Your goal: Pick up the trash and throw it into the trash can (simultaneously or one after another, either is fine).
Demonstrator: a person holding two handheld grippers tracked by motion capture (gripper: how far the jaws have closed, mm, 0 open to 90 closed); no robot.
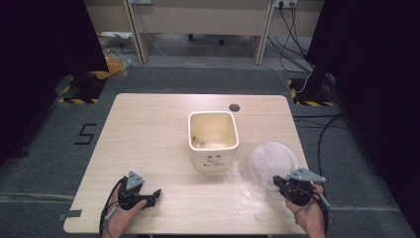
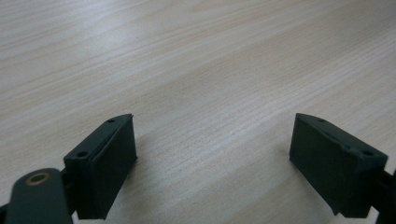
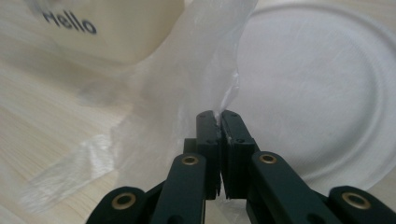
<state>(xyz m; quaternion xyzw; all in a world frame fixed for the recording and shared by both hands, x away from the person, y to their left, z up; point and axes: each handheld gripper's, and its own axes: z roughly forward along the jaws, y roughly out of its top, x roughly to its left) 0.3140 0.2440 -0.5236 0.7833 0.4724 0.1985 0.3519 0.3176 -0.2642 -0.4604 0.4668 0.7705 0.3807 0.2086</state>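
Jaws of the left gripper (image 1: 154, 194) stand spread apart over bare table (image 1: 148, 129) near its front left corner in the high view; the right gripper (image 1: 277, 182) sits beside a clear plastic lid (image 1: 272, 157), right of a cream square pot (image 1: 213, 140). Left gripper view: both jaws wide apart above wood grain. Right gripper view: jaws clenched on a thin plastic film (image 3: 205, 65), the lid behind, the pot marked "Hello" at upper left.

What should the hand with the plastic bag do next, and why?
Probably lift the bag gently up off the table. The right hand-held gripper is shut on a pinch of the thin plastic bag, which lies limp beside the cream bin and over the white plate. The left hand-held gripper waits open and could then catch the other edge.
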